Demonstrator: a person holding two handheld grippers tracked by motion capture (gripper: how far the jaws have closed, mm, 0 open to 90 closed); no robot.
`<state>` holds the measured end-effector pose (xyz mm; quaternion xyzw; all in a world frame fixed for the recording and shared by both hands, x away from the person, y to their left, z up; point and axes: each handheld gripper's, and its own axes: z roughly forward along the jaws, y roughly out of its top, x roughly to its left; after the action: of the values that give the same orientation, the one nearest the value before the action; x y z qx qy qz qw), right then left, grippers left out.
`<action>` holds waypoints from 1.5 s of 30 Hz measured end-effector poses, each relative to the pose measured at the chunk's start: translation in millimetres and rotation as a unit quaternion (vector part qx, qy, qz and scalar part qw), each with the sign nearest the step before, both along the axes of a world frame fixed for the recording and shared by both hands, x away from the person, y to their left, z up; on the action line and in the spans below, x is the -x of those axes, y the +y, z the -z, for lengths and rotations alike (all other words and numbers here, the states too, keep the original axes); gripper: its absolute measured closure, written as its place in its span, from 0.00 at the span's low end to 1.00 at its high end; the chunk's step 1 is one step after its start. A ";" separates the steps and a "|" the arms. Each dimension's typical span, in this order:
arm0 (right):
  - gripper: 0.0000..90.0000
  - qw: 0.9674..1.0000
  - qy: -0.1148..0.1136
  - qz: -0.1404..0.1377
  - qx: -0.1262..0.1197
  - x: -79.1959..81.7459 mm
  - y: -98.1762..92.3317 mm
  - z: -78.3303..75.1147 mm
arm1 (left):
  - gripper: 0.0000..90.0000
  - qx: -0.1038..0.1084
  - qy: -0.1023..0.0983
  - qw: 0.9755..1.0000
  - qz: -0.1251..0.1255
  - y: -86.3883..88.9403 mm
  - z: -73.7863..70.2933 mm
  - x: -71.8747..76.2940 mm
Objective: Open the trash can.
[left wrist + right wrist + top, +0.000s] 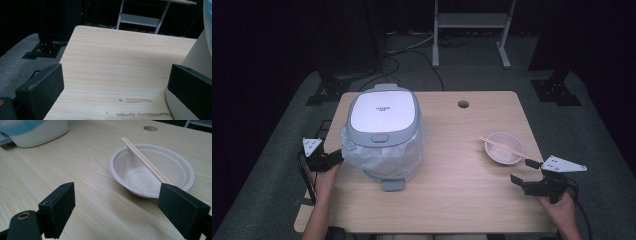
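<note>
- A pale wood-grain worktop [452, 190] with rounded corners and a round cable hole [463, 104] near its far edge stands on grey carpet [272, 165] in a dark room; a white metal frame [472, 30] and black stands with cables sit beyond it.
- The left claw [337, 156], its black block jaws held apart and empty, sits at the worktop's left edge, just beside the rice cooker [384, 132]; in the left gripper view the cooker's smooth white wall [197, 60] curves in beside the right-hand jaw, though contact cannot be told.
- The cooker is a rounded, grey-rimmed appliance with a glossy white lid panel; crinkled clear plastic film [357, 155] wraps its body, and a grey tab juts from its base. Small dark lettering on the lid is too small to read.
- Scuffed, worn patches [138, 100] mark the wood ahead of the left claw.
- The right claw [526, 171], jaws wide apart and gripping nothing, hovers at the worktop's right edge; the white bowl [152, 170] lies just ahead of it.
- The bowl is shallow, matte and round with a rolled rim; a pair of pale wooden chopsticks [145, 161] rests side by side across it, touching the rim.
- Bowl and cooker stand well apart.
</note>
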<state>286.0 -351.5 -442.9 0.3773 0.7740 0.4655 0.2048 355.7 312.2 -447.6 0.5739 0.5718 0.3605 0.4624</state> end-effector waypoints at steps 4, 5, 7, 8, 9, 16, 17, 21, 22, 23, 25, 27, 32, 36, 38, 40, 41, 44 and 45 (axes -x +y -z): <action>0.15 1.000 0.000 -0.002 0.002 1.0 0.5 -0.2 | 0.00 -0.001 -0.001 1.000 0.002 -2.3 -0.1 -1.8; 0.15 1.000 -0.001 -0.003 0.003 1.9 1.3 -0.8 | 0.00 0.000 -0.003 1.000 0.003 -3.4 -0.1 -2.5; 0.15 1.000 -0.001 -0.005 0.004 2.0 1.9 -0.9 | 0.00 -0.002 -0.004 1.000 0.006 -5.7 -0.5 -4.2; 0.15 1.000 -0.001 -0.005 0.004 2.0 1.9 -0.9 | 0.00 -0.002 -0.004 1.000 0.006 -5.7 -0.5 -4.2; 0.15 1.000 0.001 -0.005 0.005 2.1 3.0 -0.9 | 0.00 -0.005 -0.005 1.000 0.009 -6.9 -0.6 -5.6; 0.15 1.000 0.000 -0.006 0.006 3.1 3.2 -1.1 | 0.00 -0.012 -0.007 1.000 0.014 -12.7 -1.1 -8.4; 0.15 1.000 -0.001 -0.006 0.005 3.4 2.8 -1.2 | 0.00 -0.013 -0.007 1.000 0.018 -15.0 -1.6 -8.8; 0.15 1.000 -0.001 -0.007 0.005 4.0 3.3 -1.6 | 0.00 -0.016 -0.008 1.000 0.024 -20.6 -2.2 -9.6; 0.15 1.000 -0.001 -0.007 0.005 4.0 3.3 -1.6 | 0.00 -0.016 -0.008 1.000 0.024 -20.6 -2.2 -9.6; 0.15 1.000 0.001 -0.008 0.004 4.3 3.7 -1.6 | 0.00 -0.018 -0.009 0.999 0.027 -23.2 -2.8 -10.3; 0.15 1.000 0.000 -0.008 0.004 4.3 3.9 -1.6 | 0.00 -0.019 -0.009 0.999 0.028 -24.2 -3.2 -10.9; 0.15 1.000 -0.001 -0.008 0.003 4.6 4.1 -1.9 | 0.00 -0.018 -0.010 0.999 0.032 -28.0 -3.5 -12.7; 0.15 1.000 0.000 -0.010 -0.002 4.7 4.2 -1.9 | 0.00 -0.021 -0.012 0.999 0.041 -32.8 -3.6 -14.1; 0.15 1.000 -0.001 -0.011 -0.009 5.5 4.5 -2.6 | 0.00 -0.019 -0.013 0.999 0.041 -33.1 -4.4 -13.8; 0.15 1.000 0.000 -0.012 -0.010 5.8 4.8 -2.5 | 0.01 -0.022 -0.016 0.999 0.043 -33.0 -4.8 -13.9; 0.15 1.000 0.001 -0.014 -0.007 5.4 5.1 -2.0 | 0.01 -0.024 -0.019 0.998 0.045 -32.9 -5.1 -14.3; 0.15 1.000 0.001 -0.014 -0.007 5.0 5.3 -1.8 | 0.01 -0.025 -0.020 0.998 0.049 -32.5 -5.3 -15.0; 0.15 1.000 0.002 -0.015 -0.008 4.5 5.5 -1.6 | 0.01 -0.020 -0.022 0.998 0.052 -32.9 -5.3 -16.1; 0.15 1.000 0.002 -0.015 -0.007 4.7 5.7 -1.5 | 0.01 -0.021 -0.024 0.998 0.059 -34.0 -5.7 -16.8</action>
<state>281.4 -345.8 -441.4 0.3684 0.7764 0.4733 0.1934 372.6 278.1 -441.9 0.6073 0.5181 0.3581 0.4843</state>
